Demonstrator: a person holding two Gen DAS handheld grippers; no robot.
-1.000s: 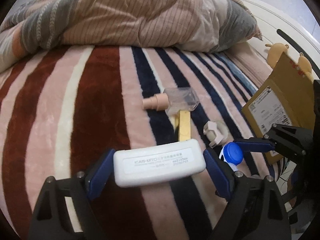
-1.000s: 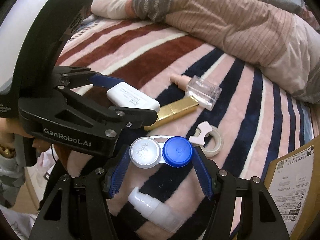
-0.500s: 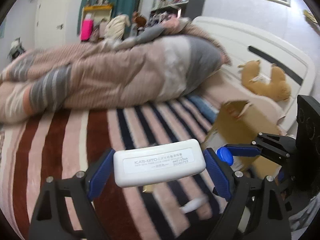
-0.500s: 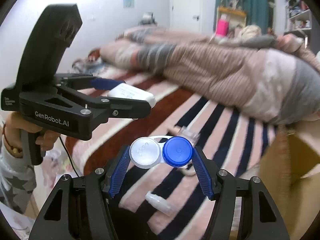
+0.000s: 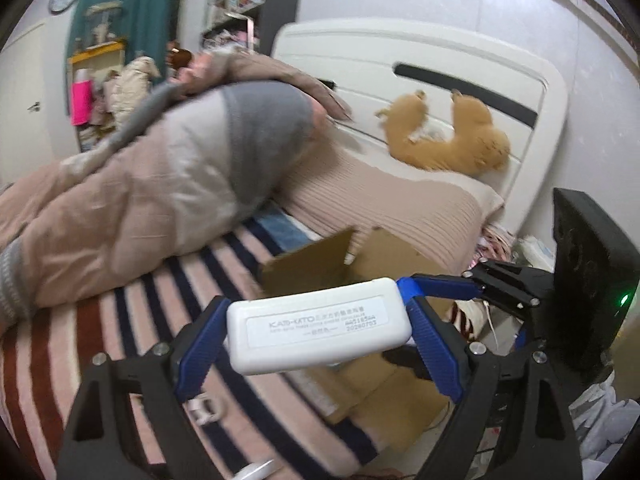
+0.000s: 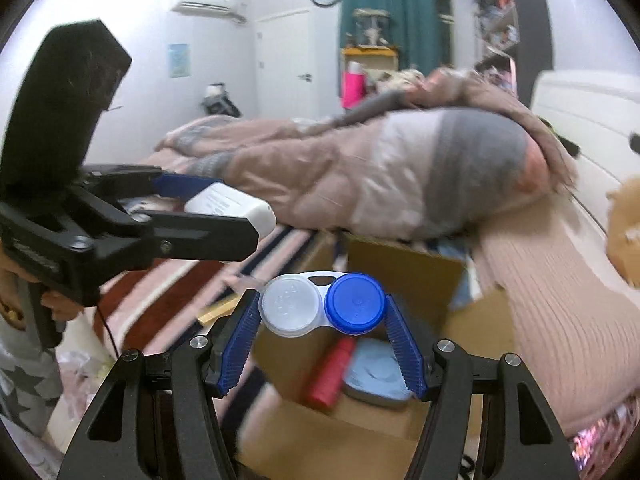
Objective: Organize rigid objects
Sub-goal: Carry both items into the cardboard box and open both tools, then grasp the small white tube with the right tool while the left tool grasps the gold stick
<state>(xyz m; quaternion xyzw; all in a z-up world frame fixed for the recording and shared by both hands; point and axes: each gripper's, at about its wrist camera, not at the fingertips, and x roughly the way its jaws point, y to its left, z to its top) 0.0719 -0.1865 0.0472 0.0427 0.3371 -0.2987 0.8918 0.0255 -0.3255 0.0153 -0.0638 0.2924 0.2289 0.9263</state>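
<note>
My left gripper [image 5: 318, 332] is shut on a white rectangular case [image 5: 320, 330] with grey print, held in the air over the striped bed; it also shows in the right wrist view [image 6: 230, 206]. My right gripper [image 6: 322, 314] is shut on a contact lens case [image 6: 322, 304] with one white and one blue cap, held above an open cardboard box [image 6: 416, 268]. The box [image 5: 308, 268] stands on the bed's right side. Inside it lie a red bottle [image 6: 330, 374] and a pale blue tin [image 6: 378, 376].
A striped blanket [image 5: 100, 332] covers the bed, with a bunched duvet [image 5: 160, 184] behind. A small white part [image 5: 204, 414] and a gold bar [image 6: 218, 310] lie on the blanket. A plush toy [image 5: 448, 136] leans on the white headboard [image 5: 400, 60].
Both grippers have lifted from the blanket and swung right toward the cardboard box, each keeping its object. The right gripper now hangs over the box opening.
</note>
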